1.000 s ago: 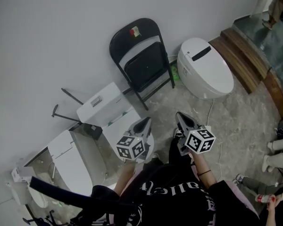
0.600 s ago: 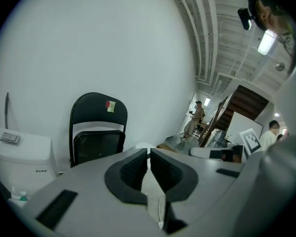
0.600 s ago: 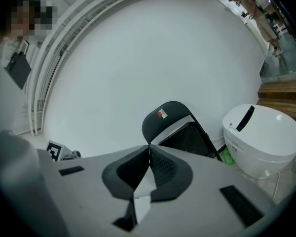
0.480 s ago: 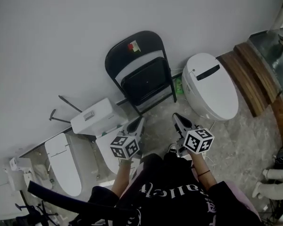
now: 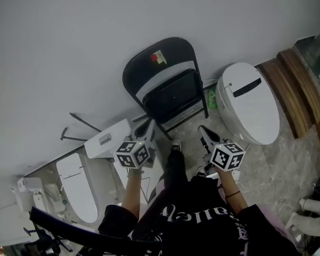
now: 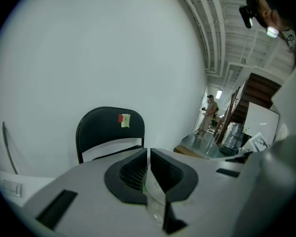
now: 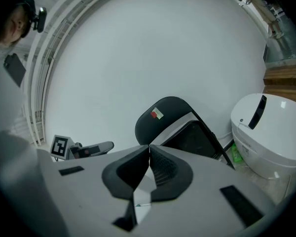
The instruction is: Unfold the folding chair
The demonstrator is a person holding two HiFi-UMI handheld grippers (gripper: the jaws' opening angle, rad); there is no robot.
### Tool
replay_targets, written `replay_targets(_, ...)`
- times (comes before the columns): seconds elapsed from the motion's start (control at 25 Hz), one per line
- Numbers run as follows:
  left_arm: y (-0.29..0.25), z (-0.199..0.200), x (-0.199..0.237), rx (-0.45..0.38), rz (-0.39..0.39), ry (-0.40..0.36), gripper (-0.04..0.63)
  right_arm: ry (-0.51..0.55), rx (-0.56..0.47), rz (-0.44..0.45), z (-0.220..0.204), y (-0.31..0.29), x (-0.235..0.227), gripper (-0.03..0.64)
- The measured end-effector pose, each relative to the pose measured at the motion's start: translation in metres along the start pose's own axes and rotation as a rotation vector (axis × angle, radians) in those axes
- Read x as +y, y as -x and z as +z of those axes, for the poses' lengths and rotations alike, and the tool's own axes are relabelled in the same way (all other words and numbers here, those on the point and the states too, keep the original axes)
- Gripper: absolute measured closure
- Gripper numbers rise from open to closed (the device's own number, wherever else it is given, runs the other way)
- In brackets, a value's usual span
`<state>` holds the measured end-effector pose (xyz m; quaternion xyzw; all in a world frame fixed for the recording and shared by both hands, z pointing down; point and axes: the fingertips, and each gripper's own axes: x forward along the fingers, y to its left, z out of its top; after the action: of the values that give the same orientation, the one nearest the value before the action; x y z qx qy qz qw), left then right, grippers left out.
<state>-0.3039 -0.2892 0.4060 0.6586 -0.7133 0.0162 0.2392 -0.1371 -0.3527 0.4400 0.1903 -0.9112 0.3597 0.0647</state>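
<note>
A black folding chair (image 5: 168,84) leans folded against the white wall, with a small red and pale sticker on its backrest. It also shows ahead in the left gripper view (image 6: 110,132) and the right gripper view (image 7: 180,127). My left gripper (image 5: 147,126) is shut and empty, just short of the chair's lower left leg. My right gripper (image 5: 204,132) is shut and empty too, a little before the chair's lower right leg. Neither touches the chair.
A white toilet (image 5: 249,110) lies right of the chair, with a green bottle (image 5: 212,98) between them. A white cistern (image 5: 108,138) and another toilet bowl (image 5: 74,185) sit at the left. Wooden steps (image 5: 296,84) rise at the right. A person stands far off (image 6: 209,113).
Both grippers have moved forward toward the chair, which now looks closer and more central in the head view. The left gripper now reaches near the chair's foot. Both stayed shut.
</note>
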Motion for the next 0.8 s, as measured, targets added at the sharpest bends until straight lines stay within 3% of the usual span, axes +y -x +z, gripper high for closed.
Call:
replay_targets(0.32,-0.077,0.069,0.104,0.026,-0.012,-0.039,0.589,-0.045,0.033,-0.042,0.031,-0.114,-0.014,0.603)
replay_targets(0.52,-0.126,0.115,0.167,0.088,-0.034,-0.158,0.461,-0.1,0.049,-0.048,0.047,-0.176,-0.021,0.602)
replay_targets(0.8,-0.183,0.153,0.22,0.204,-0.113,-0.327,0.416,-0.098,0.113,-0.056,0.042,-0.232,-0.029,0.6)
